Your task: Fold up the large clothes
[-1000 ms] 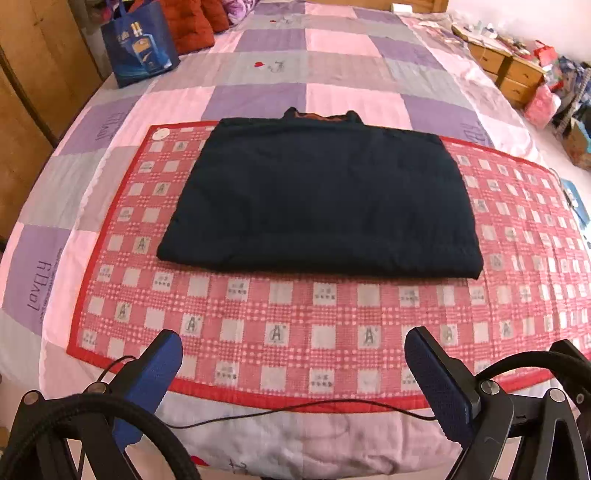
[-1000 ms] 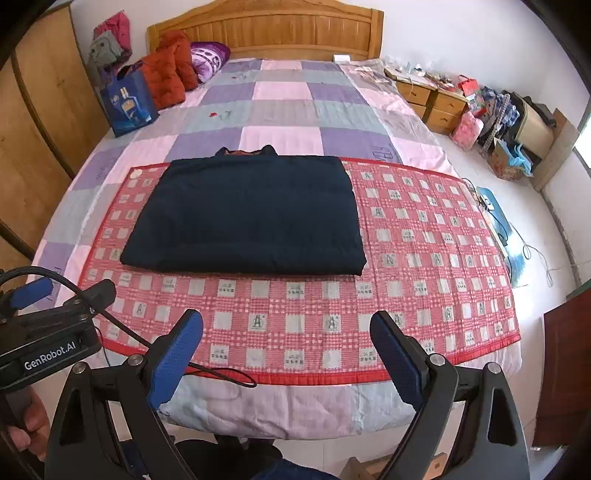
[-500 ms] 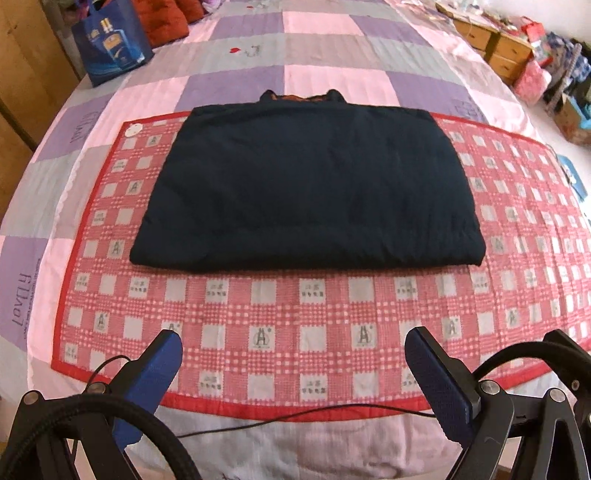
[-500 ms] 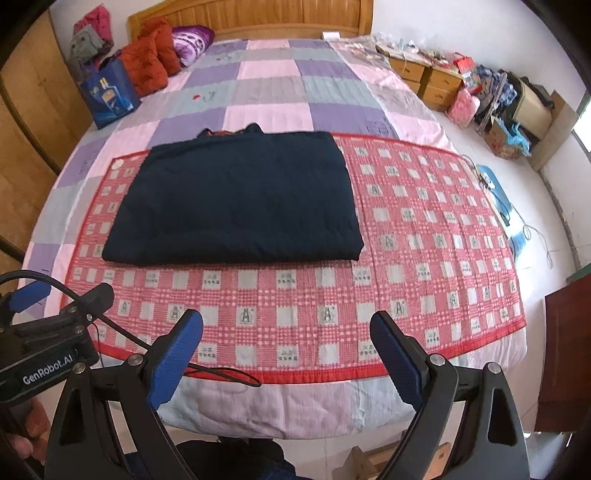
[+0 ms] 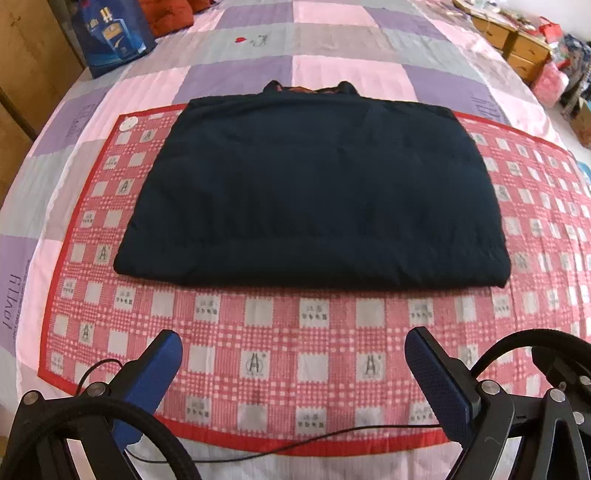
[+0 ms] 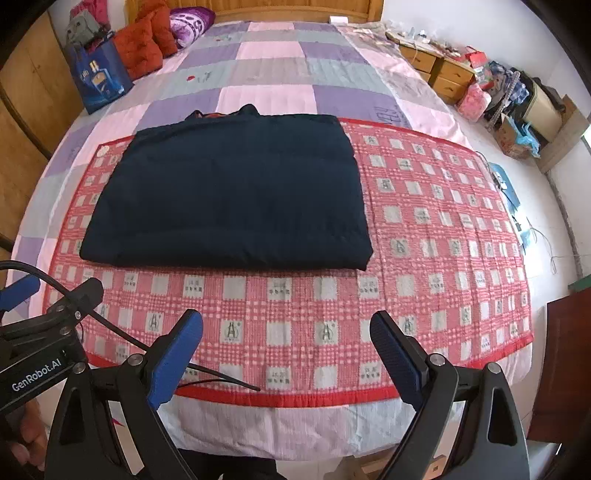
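we hold our left gripper [image 5: 291,354] and right gripper [image 6: 286,332] wide apart, empty, above the red checked mat [image 6: 424,229], near the folded navy garment [image 6: 232,192].

A matt, dark quilted cloth jacket [image 5: 314,192] lies on a red checked woven mat [image 5: 280,332] over a soft patchwork bedspread [image 6: 280,70]; a glossy blue paper bag [image 6: 99,77] stands upper left, near the varnished wooden headboard [image 6: 258,7].

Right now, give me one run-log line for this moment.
garment: dark navy garment folded flat on red checked mat | left gripper: open, empty | right gripper: open, empty
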